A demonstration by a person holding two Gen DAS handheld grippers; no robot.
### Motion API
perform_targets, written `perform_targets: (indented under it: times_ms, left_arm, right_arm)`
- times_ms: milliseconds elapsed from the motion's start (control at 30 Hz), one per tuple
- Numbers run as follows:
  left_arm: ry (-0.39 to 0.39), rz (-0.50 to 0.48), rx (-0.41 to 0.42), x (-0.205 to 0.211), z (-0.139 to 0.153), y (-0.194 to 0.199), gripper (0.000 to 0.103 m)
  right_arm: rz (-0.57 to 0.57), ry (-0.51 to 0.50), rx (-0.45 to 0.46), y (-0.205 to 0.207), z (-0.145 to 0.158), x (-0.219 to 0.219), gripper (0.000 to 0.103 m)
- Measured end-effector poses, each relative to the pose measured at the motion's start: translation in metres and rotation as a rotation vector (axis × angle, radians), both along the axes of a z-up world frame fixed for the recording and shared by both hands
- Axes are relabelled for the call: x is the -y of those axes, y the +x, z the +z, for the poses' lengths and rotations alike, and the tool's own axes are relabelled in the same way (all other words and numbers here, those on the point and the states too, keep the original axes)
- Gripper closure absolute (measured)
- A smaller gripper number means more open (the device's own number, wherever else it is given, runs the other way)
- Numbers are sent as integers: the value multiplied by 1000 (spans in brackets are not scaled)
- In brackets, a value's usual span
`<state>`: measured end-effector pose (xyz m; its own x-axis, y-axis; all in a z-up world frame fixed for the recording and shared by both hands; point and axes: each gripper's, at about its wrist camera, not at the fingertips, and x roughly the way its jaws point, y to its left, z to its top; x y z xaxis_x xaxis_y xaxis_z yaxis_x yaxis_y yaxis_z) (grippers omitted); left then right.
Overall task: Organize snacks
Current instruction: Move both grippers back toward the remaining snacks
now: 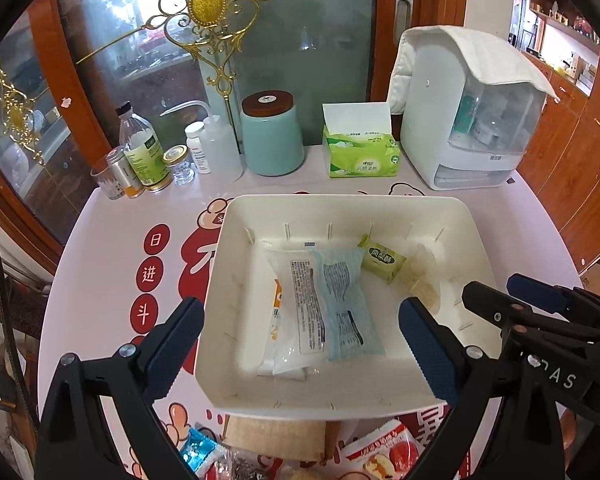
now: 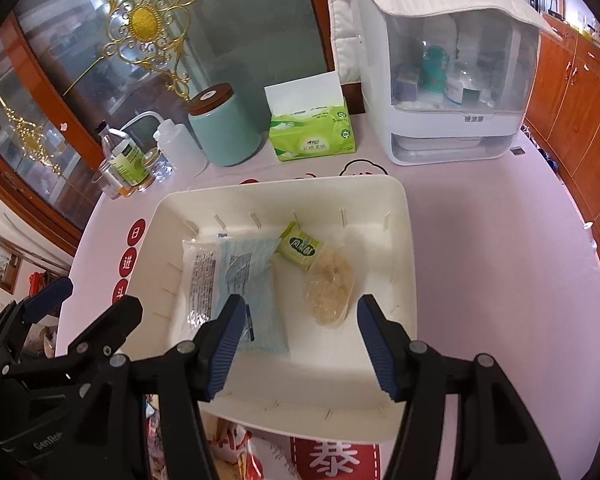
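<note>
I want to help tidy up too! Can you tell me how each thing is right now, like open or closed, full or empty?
Left gripper: open, holding nothing.
Right gripper: open, holding nothing.
White bin: partly filled with four snack packets.
Small green packet: sealed, lying in the bin.
Teal jar: lid on.
Tissue pack: open, one tissue sticking up.
White cabinet: cloth draped over the top.

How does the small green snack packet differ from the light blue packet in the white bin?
The green packet is small, opaque and squarish; the light blue packet is much longer and translucent. The green one lies near the bin's far wall, the blue one nearer. Both lie flat inside.
</note>
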<state>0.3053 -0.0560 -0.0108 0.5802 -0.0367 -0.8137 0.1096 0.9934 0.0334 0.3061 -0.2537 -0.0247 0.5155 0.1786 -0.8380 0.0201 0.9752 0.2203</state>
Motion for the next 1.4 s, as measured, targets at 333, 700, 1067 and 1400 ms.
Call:
perform_targets:
  times_ms: [333, 700, 1067, 1400]
  left_arm:
    - [-5, 3, 31, -8, 20, -43, 6]
    - [-57, -5, 51, -19, 29, -113, 5]
    - [-149, 18, 15, -24, 1, -191, 5]
    - [-193, 50, -154, -15, -75, -228, 5]
  right_arm:
    - [40, 13, 26, -38, 16, -8, 44]
    - [129, -8, 50, -106, 13, -14, 44]
    - [206, -40, 36, -178, -16, -12, 44]
    - [202, -45, -46, -211, -70, 0, 44]
